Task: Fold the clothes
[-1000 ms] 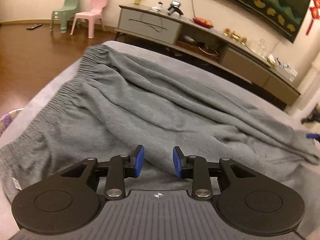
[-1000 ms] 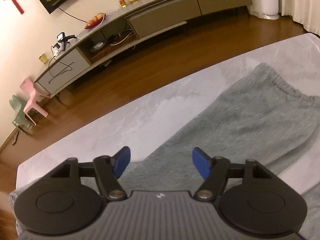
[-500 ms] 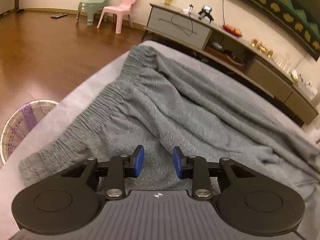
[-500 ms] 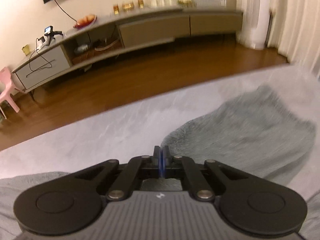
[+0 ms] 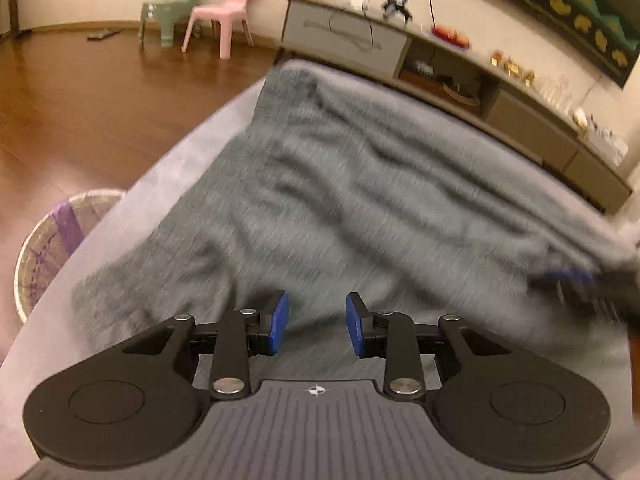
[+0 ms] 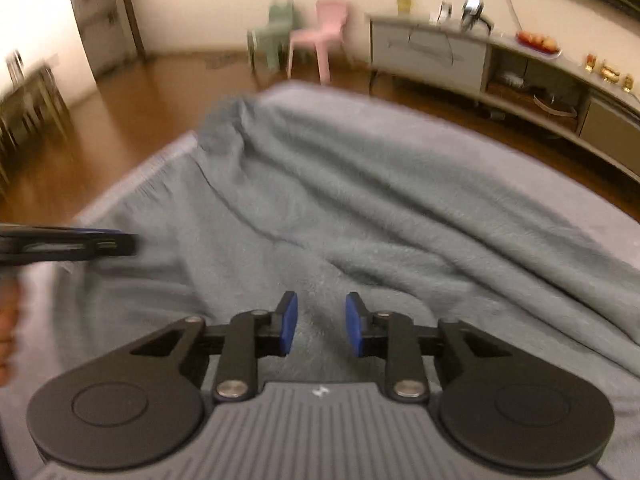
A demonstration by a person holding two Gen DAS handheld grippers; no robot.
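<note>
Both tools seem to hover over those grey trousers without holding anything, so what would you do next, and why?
Probably lower the right tool onto the grey trousers and pinch an edge: its jaws are opening with nothing between them, and the cloth lies rumpled, unfolded.

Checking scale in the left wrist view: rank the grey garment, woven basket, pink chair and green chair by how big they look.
1. Grey garment, by far.
2. Woven basket, partly hidden.
3. Pink chair and green chair: alike, and farther away, so unranked.

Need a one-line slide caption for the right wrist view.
Right gripper, jaws opening and empty, above rumpled grey fleece trousers on the grey table.
</note>
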